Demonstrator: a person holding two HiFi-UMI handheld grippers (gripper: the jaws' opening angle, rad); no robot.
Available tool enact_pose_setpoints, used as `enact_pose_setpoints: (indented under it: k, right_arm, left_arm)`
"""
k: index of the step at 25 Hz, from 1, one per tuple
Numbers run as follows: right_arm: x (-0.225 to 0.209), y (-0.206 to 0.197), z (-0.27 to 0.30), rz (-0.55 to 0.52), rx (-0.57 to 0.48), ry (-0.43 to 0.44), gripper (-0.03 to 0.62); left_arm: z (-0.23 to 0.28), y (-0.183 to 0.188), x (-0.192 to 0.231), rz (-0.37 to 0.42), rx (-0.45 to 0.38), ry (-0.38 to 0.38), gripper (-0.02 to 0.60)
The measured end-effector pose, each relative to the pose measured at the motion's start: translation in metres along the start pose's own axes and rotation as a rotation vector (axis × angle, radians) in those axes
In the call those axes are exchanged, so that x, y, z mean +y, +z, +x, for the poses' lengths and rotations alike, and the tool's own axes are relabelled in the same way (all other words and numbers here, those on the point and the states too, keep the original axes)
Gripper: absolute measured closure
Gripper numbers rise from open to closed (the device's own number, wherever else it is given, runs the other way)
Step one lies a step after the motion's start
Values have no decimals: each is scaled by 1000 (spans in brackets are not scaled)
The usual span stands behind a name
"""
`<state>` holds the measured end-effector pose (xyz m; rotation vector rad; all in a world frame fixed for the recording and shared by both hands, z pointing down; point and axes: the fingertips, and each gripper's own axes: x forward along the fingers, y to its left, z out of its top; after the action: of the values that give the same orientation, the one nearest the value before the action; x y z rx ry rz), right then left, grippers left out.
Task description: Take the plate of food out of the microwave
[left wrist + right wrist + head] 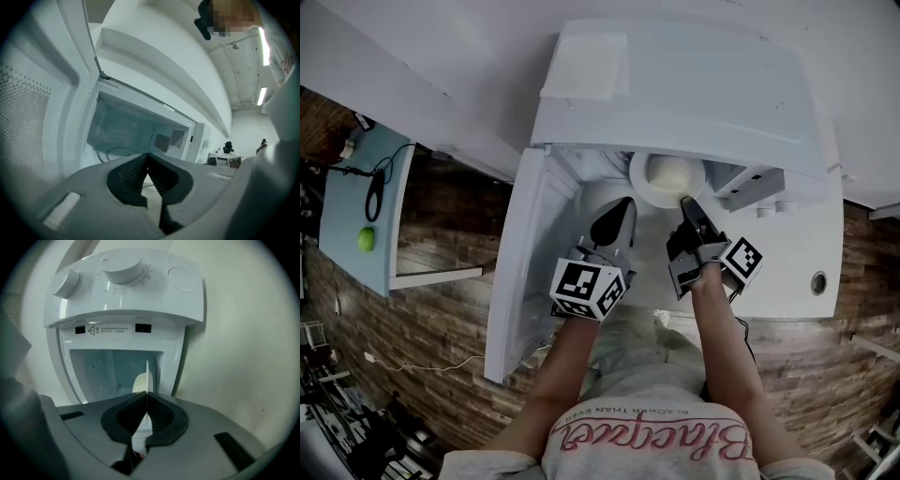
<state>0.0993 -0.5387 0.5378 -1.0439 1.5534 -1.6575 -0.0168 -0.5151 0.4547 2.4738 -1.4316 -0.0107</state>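
Note:
The white microwave (694, 94) stands with its door (520, 272) swung open to the left. A white plate (642, 183) carrying a pale round piece of food (672, 173) sits at the cavity mouth. My right gripper (687, 201) is shut on the plate's near rim. In the right gripper view the plate (148, 373) shows edge-on between the jaws of my right gripper (147, 393), with the food (139, 383) on its left side. My left gripper (624, 206) hangs beside the plate, shut on nothing. In the left gripper view the tips of my left gripper (147, 157) meet in front of the cavity (131, 131).
Two knobs (123, 267) and a round button (183, 278) sit on the microwave's control panel. At the far left, a light blue table (352, 225) holds a green ball (366, 239) and a black cable (375, 192). The floor (441, 309) is wooden.

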Motion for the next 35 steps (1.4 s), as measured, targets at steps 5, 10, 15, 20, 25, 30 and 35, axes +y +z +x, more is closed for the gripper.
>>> enact_pose_setpoints:
  k: [5, 10, 15, 20, 25, 30, 35]
  right_arm:
    - [0, 4, -7, 3, -16, 31, 577]
    - [4, 4, -12, 0, -17, 64, 577]
    - [10, 3, -17, -2, -14, 96, 576]
    - [15, 2, -22, -8, -3, 117, 576]
    - [17, 2, -26, -3, 0, 138, 576]
    - [22, -3, -33, -6, 12, 157, 576]
    - [25, -6, -43, -12, 20, 166, 576]
  left_arm:
    - [-2, -5, -3, -5, 2, -7, 575]
    - [-3, -7, -7, -10, 1, -12, 575]
    - [-5, -7, -9, -11, -3, -13, 577]
    - [-8, -6, -13, -9, -9, -10, 575]
    - [-11, -5, -16, -6, -16, -1, 575]
    - [-20, -6, -19, -7, -22, 13, 577]
    - [-28, -5, -27, -4, -31, 17, 577]
